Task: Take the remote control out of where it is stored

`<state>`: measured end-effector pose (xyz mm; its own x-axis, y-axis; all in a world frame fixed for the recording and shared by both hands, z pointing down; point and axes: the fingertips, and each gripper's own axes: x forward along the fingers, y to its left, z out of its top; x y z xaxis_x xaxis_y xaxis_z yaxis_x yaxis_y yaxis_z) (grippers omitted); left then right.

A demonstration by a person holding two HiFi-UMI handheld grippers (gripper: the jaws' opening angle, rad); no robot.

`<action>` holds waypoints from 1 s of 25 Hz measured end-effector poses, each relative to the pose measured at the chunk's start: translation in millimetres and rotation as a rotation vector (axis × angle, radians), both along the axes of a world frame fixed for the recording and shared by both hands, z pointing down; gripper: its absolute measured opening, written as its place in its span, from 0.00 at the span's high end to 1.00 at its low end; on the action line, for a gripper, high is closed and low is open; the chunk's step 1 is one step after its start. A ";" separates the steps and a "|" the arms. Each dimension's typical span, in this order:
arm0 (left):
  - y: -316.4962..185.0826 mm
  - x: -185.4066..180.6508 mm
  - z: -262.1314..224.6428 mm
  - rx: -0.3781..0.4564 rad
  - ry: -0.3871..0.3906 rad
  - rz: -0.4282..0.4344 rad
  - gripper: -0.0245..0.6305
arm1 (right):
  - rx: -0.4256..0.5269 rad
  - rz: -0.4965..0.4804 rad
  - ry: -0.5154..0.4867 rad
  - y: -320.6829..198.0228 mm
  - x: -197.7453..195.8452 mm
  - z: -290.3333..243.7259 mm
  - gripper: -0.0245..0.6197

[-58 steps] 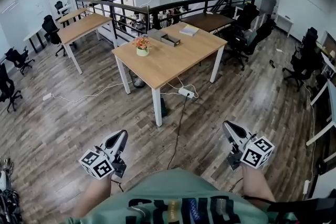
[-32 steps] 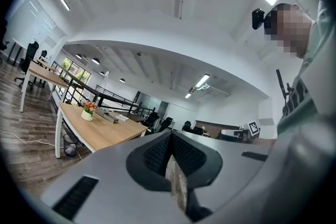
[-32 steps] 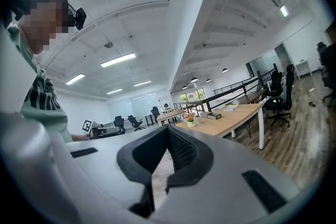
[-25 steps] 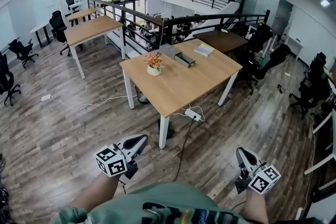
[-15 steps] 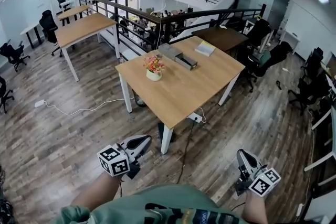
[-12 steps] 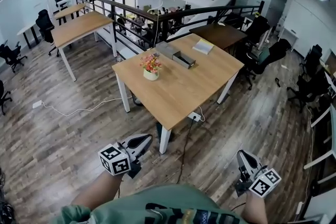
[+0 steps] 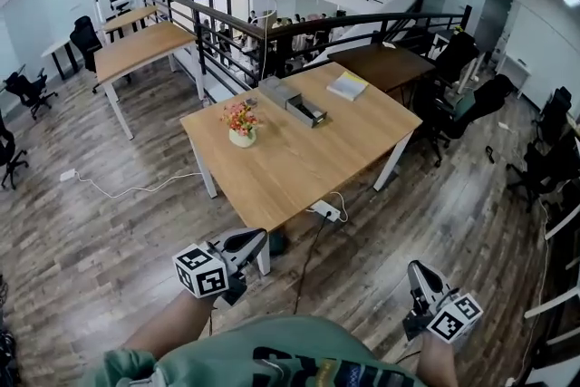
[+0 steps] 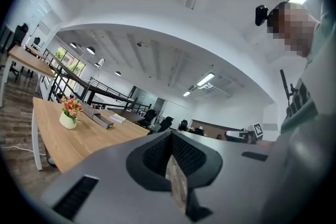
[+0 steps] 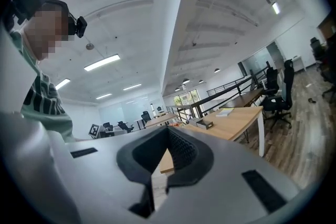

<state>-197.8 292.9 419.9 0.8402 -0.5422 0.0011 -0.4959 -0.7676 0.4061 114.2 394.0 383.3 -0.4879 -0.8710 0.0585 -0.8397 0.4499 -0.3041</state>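
— Jaws of the left gripper [image 7: 257,237] and right gripper [image 7: 416,269]: are they gripping anything?
— No, both pairs are sitting closed, empty, low before the light wooden surface [image 7: 299,159].
— And the remote control?
— I'm not making it out; a grey box [image 7: 276,91] with a dark open tray [image 7: 309,111] is lying there, near a white pot of flowers [image 7: 241,124].

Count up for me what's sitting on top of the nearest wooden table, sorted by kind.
Flower pot: 1
Boxes: 2
Book: 1
Total: 4
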 end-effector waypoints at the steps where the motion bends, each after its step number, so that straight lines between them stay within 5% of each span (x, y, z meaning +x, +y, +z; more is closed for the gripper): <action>1: -0.8 18.4 -3.0 -0.001 0.000 -0.007 0.96 | 0.002 -0.021 0.005 -6.6 15.1 -2.9 0.96; 9: -10.4 113.2 -21.7 0.040 -0.038 -0.077 0.96 | 0.025 -0.159 0.046 -58.6 97.8 -10.3 0.96; 17: -51.3 137.8 -9.7 0.032 -0.044 -0.108 0.96 | 0.021 -0.197 0.052 -110.9 123.9 -0.6 0.96; 25: -152.0 140.1 -10.8 0.062 0.013 -0.013 0.96 | 0.028 -0.132 0.116 -196.9 108.9 -19.1 0.96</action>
